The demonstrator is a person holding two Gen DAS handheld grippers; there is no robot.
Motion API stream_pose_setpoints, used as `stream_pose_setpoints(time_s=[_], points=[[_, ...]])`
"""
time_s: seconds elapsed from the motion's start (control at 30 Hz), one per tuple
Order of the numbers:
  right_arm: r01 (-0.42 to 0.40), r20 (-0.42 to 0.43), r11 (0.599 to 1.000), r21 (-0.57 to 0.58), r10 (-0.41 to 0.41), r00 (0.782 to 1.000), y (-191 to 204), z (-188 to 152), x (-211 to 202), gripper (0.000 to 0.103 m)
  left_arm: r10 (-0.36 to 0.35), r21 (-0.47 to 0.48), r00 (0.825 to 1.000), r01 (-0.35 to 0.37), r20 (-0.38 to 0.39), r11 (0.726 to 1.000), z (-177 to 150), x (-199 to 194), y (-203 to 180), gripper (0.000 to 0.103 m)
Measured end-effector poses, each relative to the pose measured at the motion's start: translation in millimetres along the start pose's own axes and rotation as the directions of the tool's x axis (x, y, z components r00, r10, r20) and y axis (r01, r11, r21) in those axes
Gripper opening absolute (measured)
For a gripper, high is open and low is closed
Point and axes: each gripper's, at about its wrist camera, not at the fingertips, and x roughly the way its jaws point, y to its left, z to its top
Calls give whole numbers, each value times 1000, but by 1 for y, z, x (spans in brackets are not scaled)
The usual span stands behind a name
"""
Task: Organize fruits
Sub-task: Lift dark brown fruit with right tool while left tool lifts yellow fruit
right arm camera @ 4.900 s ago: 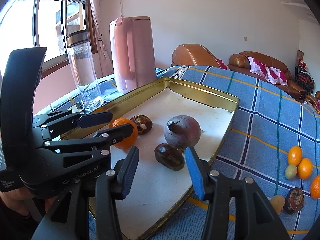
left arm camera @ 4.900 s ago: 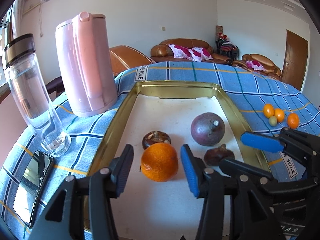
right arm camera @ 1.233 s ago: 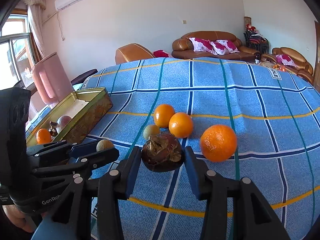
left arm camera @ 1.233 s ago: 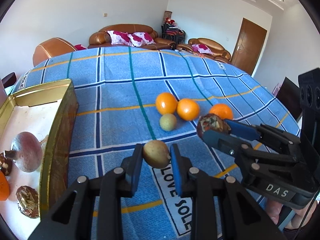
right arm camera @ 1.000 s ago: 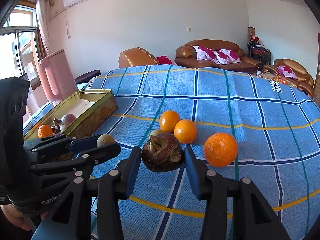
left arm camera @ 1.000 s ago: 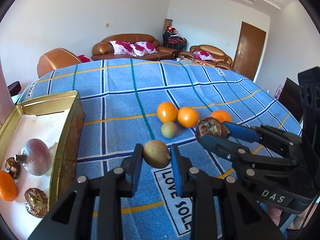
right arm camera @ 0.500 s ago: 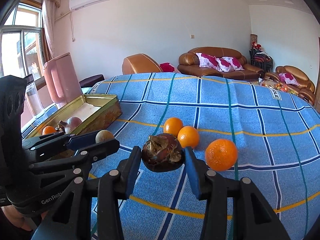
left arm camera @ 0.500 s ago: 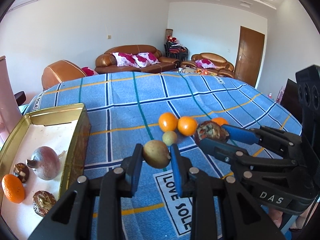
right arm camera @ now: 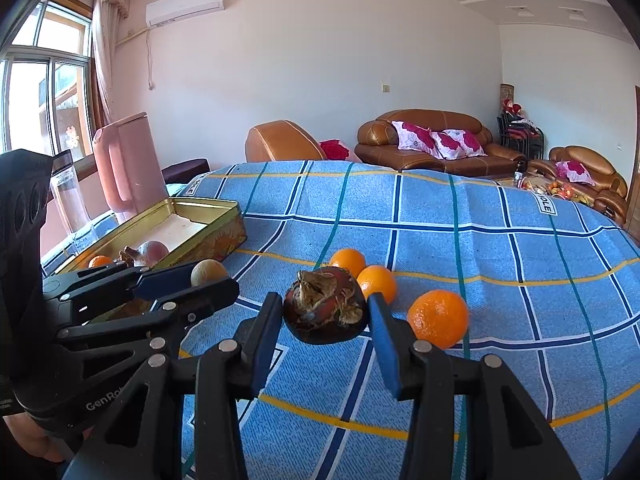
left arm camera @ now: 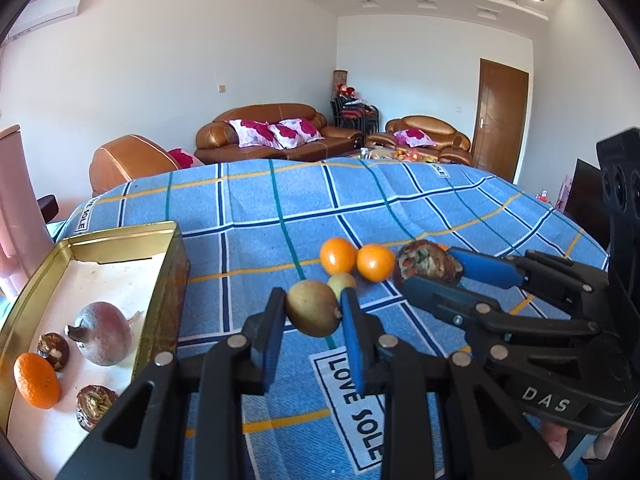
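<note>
Nearest in the left wrist view, the left gripper (left arm camera: 313,320) is clamped on a small yellow-green fruit (left arm camera: 312,314), holding it up off the blue checked tablecloth (left arm camera: 256,208). Beside it, the right gripper (right arm camera: 325,330) grips a dark reddish-brown fruit (right arm camera: 325,306) with dried leafy sepals, also lifted clear of the cloth. Both fruits seem raised for carrying to the gold tin tray (left arm camera: 170,276) at the left, which already holds a tangerine (left arm camera: 37,380), a purple round fruit (left arm camera: 103,334) and two small dark brown fruits.

Further out on the cloth, two small oranges (left arm camera: 338,255) touch each other, with a small green fruit (left arm camera: 340,280) partly hidden behind the held one. A larger orange (right arm camera: 438,319) sits just beside the right gripper's finger; the left view hides nearly all of it.

A pink pitcher (right arm camera: 127,164) and a clear bottle stand beyond the tray, the bottle half hidden. Brown leather sofas (right arm camera: 432,138) line the far wall. What species the dark fruits are is hard to tell.
</note>
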Motion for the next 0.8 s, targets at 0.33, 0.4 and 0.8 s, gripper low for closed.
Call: stream_pose_setpoints(time_s=[0.33,0.4,0.8], points=[[6,28,1000,-9,-6,1000,2,-1,-5,46,7,2,999,-7,32,1000,-1,-7,-1,29],[7,34,1000,-13,-7,999,3,-1,-7,46,9,2,999,-9,39,1000,-1,-8,-1,29],[16,74,999,-36,-13,997,8,-1,-13,46,15,12,997,-16,78,1000,-1,-16,-3,29]])
